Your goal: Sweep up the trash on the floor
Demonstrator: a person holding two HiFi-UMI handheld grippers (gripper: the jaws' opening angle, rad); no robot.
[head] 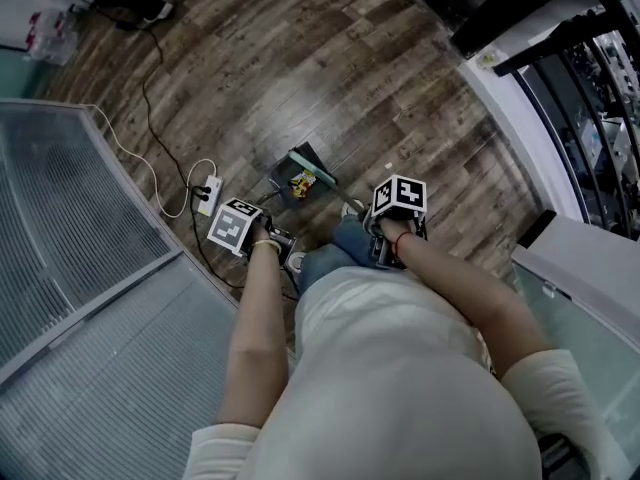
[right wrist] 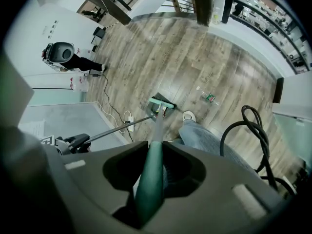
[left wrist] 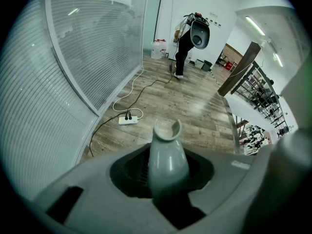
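— What's on the left?

— A glass wall [head: 80, 268], then a power strip [head: 208, 195] on the wood floor [head: 300, 68]. Next comes the left gripper [head: 272, 238], its jaws clamped on the grey top of the dustpan's handle [left wrist: 168, 155].

— Where is the pan itself?

— The dustpan [head: 283, 176] sits flat on the floor, just ahead of the person's feet, with yellow trash [head: 298, 183] inside. Its thin handle slopes up and back to the left gripper.

— And the broom?

— The broom [right wrist: 151, 174] is held by the right gripper [head: 388, 236], jaws closed tight on the green shaft. Its long axis runs from that gripper forward and down to the left. The teal head [head: 313, 166] is at the pan's mouth.

— How would they handle?

— Both look light, stiff and plastic. Held at their top ends they reach far, but I'd guess the head wobbles easily and the pan may skid on the smooth boards. A small wrapper [right wrist: 209, 97] lies apart to the right, not yet swept.
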